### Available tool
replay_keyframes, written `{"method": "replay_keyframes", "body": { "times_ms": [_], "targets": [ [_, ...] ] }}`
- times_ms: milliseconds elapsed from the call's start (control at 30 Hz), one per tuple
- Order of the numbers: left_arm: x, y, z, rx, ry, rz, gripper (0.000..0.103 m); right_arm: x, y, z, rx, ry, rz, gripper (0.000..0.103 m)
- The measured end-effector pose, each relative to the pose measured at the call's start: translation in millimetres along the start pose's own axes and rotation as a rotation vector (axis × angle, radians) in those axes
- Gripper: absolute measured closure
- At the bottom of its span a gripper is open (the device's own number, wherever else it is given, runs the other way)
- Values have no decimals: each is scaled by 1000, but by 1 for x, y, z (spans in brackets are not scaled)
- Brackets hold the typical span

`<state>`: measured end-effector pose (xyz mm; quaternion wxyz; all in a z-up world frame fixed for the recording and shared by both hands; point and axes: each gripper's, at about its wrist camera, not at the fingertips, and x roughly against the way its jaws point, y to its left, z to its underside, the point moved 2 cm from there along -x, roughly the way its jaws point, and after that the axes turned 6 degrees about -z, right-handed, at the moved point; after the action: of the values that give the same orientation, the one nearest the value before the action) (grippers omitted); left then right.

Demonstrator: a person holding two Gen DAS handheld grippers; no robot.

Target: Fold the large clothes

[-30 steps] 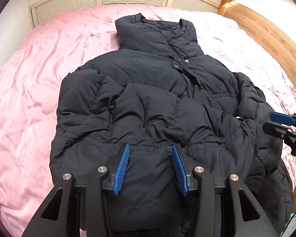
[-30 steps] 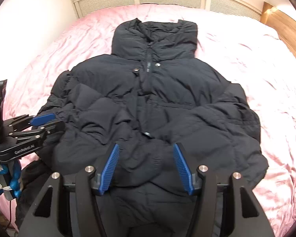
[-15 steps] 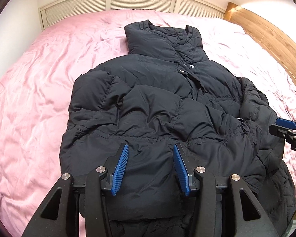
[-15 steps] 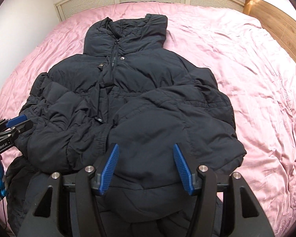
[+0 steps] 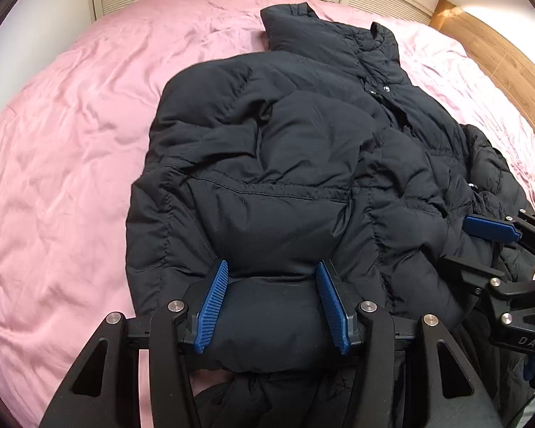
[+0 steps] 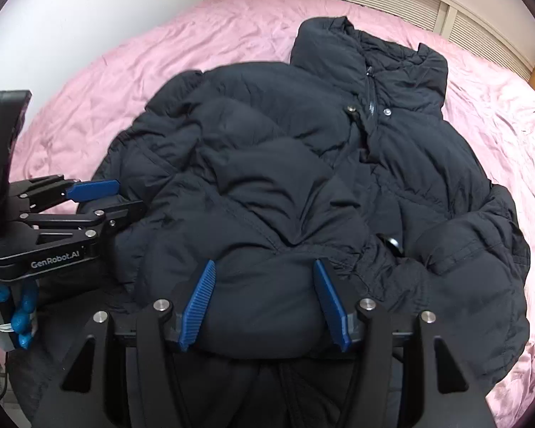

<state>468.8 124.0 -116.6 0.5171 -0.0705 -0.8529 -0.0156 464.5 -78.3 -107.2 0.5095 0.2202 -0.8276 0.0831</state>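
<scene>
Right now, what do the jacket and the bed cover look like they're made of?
Jacket: dark puffy shell, probably a matte synthetic weave over padding; stitched quilt lines and soft bulges show it. Bed cover: pink fabric with a slight sheen and fine creases, satin-like, fibre unclear.

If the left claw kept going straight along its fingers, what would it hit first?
The puffy black quilted jacket: its padded hem bulges between the opening left claw fingers. How close is unclear.
</scene>
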Motion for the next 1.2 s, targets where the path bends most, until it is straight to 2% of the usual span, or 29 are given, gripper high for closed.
{"method": "replay_keyframes", "body": {
  "times_ms": [300,767,867,1200],
  "targets": [
    [-17,0,4,-13,44,-6,52,-31,-7,2,-27,61,17,42],
    [18,-2,4,-12,19,-21,51,26,-6,2,-46,1,9,42],
    [18,-5,4,-16,22,-21,48,36,-12,6,-59,-14,20,42],
    [26,-13,8,8,43,-34,48,60,-34,37,-130,-18,19,42]
  ]
}}
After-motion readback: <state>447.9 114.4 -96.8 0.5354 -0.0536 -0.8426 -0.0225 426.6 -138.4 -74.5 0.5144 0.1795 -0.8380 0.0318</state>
